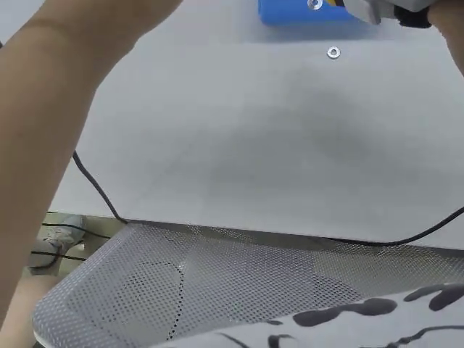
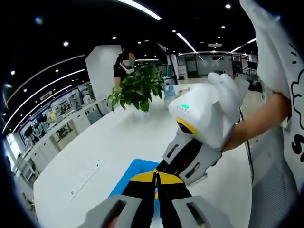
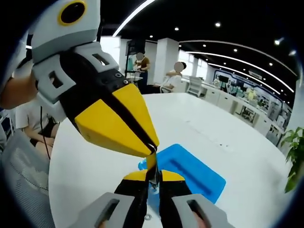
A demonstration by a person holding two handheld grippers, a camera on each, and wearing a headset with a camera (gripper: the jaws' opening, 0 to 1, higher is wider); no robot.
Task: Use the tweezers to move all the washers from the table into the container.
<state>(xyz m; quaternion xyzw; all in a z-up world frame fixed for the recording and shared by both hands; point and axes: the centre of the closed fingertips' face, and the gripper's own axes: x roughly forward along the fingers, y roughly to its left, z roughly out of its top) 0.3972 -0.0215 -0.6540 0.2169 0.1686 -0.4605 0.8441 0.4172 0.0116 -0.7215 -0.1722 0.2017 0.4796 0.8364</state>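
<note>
My two grippers meet tip to tip above the blue container (image 3: 194, 173). In the right gripper view my right gripper (image 3: 153, 179) is shut, and my left gripper (image 3: 150, 151) comes down from the upper left with its yellow jaws shut. A thin piece that looks like the tweezers (image 3: 151, 163) runs between the two tips. The left gripper view has my left gripper (image 2: 156, 183) shut against the right gripper (image 2: 176, 156) over the container (image 2: 135, 173). One washer (image 1: 333, 52) lies on the table near the container (image 1: 304, 13), and another washer (image 1: 314, 4) lies inside it.
A grey part of a gripper (image 1: 377, 9) shows at the top right of the head view. A forearm (image 1: 65, 109) crosses the left side. A black cable (image 1: 94, 185) runs over the table edge. A mesh chair back (image 1: 217, 283) stands below the edge. A potted plant (image 2: 140, 88) stands farther off.
</note>
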